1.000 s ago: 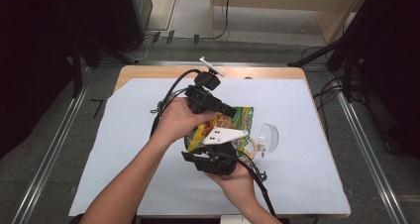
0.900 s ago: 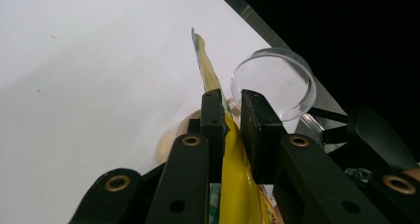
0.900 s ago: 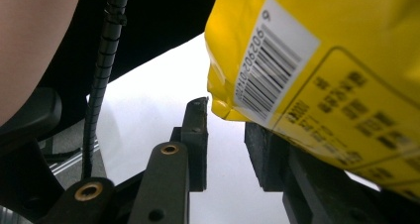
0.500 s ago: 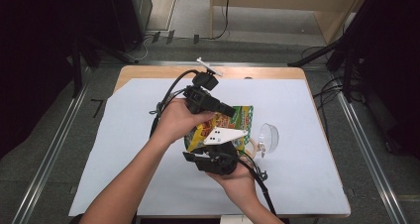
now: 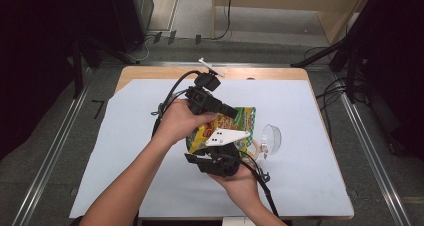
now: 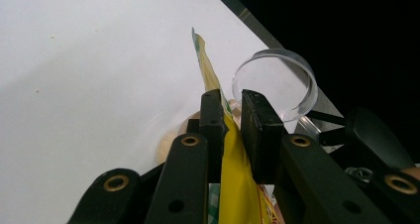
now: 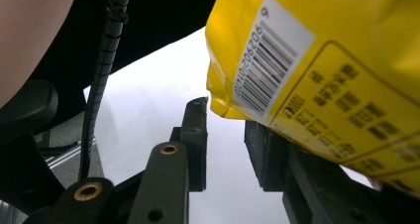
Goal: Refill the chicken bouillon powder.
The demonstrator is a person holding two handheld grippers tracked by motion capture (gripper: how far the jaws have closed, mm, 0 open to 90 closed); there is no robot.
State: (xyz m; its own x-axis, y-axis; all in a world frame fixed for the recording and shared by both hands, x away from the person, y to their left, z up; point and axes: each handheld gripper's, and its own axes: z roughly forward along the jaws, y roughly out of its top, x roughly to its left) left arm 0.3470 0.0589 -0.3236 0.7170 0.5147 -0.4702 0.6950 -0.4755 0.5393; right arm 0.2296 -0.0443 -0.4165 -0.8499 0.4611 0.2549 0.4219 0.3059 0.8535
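The left gripper [image 6: 232, 116] pinches the yellow snack bag [image 6: 236, 184]; the right gripper [image 7: 225, 140], slightly open, grips nothing yet, so opening remains.

Yellow and green printed foil snack bag [image 5: 235, 123], lifted off the table

Held tilted above the white sheet, its thin top edge upright; 1 barcode label on its yellow back.

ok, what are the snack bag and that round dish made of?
Snack bag: looks like thin glossy plastic film, given the printed yellow-green surface, creases and a barcode label in the right gripper view. Round dish: clear hard plastic, possibly glass; see-through with a bright rim.
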